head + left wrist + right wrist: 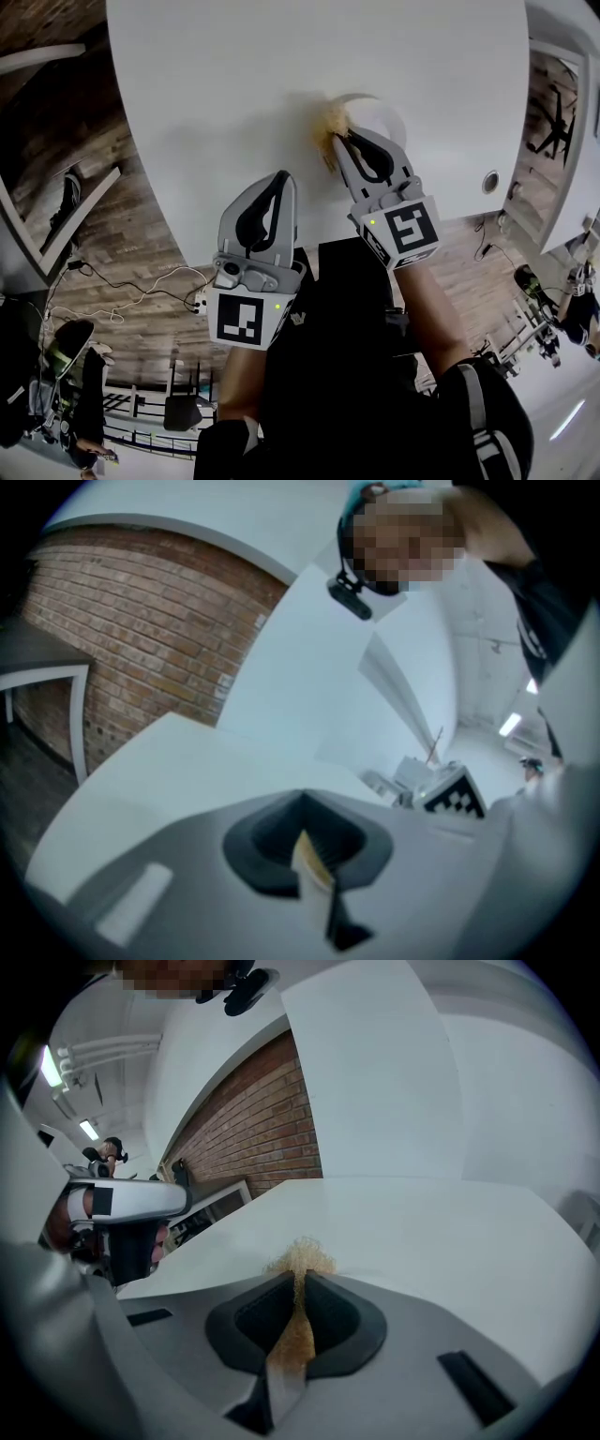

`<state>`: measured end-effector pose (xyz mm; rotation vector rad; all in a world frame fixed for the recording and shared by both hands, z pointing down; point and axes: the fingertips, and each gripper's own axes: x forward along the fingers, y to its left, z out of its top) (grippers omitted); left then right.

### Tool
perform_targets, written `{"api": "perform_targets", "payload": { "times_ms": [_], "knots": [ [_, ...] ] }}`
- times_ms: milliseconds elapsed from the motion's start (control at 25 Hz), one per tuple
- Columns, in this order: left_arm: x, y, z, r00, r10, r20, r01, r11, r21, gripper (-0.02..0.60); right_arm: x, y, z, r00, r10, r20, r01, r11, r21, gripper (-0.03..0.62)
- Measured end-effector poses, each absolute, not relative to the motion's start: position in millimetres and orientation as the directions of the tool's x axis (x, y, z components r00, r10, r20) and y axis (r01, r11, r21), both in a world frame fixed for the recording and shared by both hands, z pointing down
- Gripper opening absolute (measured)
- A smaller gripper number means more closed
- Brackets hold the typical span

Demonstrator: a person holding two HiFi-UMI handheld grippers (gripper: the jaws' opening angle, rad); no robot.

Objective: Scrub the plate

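The right claw (343,141) is pinched on a golden wire scrubber (329,125), whose tuft sits at the left rim of the white plate (384,114) near the table's (234,84) near edge. The left claw (280,178), pressed together, is at that edge, apart from the plate.

Table (234,94) smooth matt white; scrubber (300,1258) wiry golden mesh; plate (386,112) perhaps glossy.
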<state>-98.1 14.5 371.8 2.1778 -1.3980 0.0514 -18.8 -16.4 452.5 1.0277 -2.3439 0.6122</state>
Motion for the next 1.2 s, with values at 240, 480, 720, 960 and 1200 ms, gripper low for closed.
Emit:
{"api": "perform_targets", "payload": {
  "times_ms": [240, 480, 720, 960, 1200],
  "knots": [
    [-98.9, 14.9, 369.6, 0.484, -0.819, 0.308, -0.84, -0.337, 0.425, 0.002, -20.4, -1.6, 453.0, -0.589, -0.524, 0.615, -0.768, 0.601, -0.223, 0.032],
    [-91.8, 14.2, 368.5, 0.517, -0.803, 0.297, -0.826, -0.377, 0.419, 0.003, -18.8, 11.1, 452.2, -0.588, -0.52, 0.619, -0.772, 0.589, -0.239, 0.032],
    [-86.8, 10.8, 370.4, 0.542, -0.786, 0.298, -0.813, -0.399, 0.424, 0.002, -18.0, 16.2, 451.9, -0.584, -0.525, 0.619, -0.78, 0.575, -0.248, 0.032],
    [-75.6, 9.4, 372.1, 0.566, -0.768, 0.3, -0.798, -0.421, 0.43, 0.002, -13.5, 18.8, 447.4, -0.565, -0.526, 0.636, -0.793, 0.558, -0.244, 0.032],
    [-72.6, 8.5, 376.6, 0.577, -0.756, 0.308, -0.793, -0.429, 0.433, 0.002, -7.7, 24.8, 448.9, -0.552, -0.524, 0.649, -0.803, 0.543, -0.245, 0.032]
  ]
}}
